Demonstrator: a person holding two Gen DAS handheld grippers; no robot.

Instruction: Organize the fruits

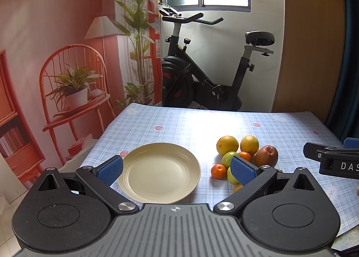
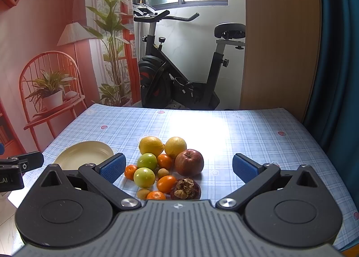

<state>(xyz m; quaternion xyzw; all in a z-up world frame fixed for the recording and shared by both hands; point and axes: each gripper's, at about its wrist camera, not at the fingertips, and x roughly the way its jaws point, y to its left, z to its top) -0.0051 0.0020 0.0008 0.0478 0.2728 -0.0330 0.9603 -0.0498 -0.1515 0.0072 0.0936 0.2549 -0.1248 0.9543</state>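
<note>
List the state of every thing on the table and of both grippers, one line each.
Plate: empty, flat on the tablecloth.
Fruit pile: on the tablecloth beside the plate, none on the plate.
Red apple: upright, stem dimple up.
Mangosteen: whole, dried calyx facing up.
Left gripper: open, holding nothing.
Right gripper: open, holding nothing.

tablecloth (image 2: 246, 131): pale blue plaid, little pink prints
plate (image 1: 159, 172): cream
my gripper pads (image 2: 113, 170): blue, arms black
apple (image 2: 189, 162): red
lemons (image 2: 151, 146): yellow
small round fruits (image 2: 144, 177): green
mandarins (image 2: 166, 183): orange
</note>
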